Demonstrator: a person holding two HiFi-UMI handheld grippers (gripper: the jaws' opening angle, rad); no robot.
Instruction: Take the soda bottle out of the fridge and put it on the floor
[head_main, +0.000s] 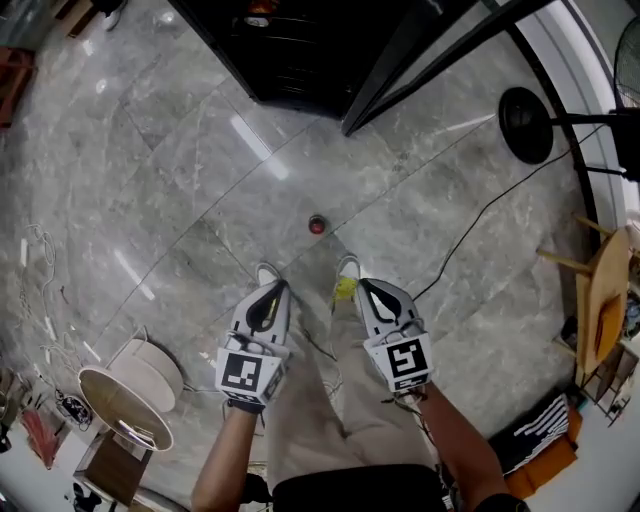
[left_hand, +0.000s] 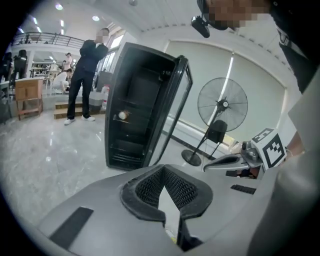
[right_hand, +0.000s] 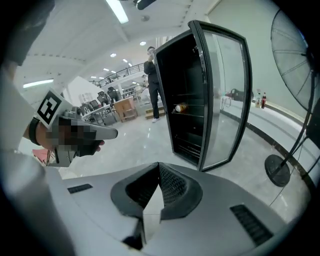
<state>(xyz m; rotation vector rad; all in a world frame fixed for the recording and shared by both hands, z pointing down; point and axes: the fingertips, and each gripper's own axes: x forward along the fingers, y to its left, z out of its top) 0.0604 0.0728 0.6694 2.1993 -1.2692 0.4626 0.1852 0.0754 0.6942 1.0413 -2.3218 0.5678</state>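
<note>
Seen from above, the soda bottle (head_main: 317, 224) shows its red cap and stands upright on the grey marble floor, just ahead of the person's shoes. The black fridge (head_main: 300, 50) lies beyond it with its glass door (head_main: 420, 60) swung open. A light-coloured item (left_hand: 122, 115) rests on a fridge shelf (right_hand: 181, 107). My left gripper (head_main: 268, 290) and right gripper (head_main: 372, 290) hang side by side at waist height, well short of the bottle. Both are shut with nothing between the jaws. The gripper views do not show the bottle.
A standing fan (head_main: 525, 124) with a black cable is at the right of the fridge. A wooden chair (head_main: 600, 290) stands at the far right. A white drum-shaped shade (head_main: 130, 395) lies at the lower left. A person (left_hand: 85, 75) stands beyond the fridge.
</note>
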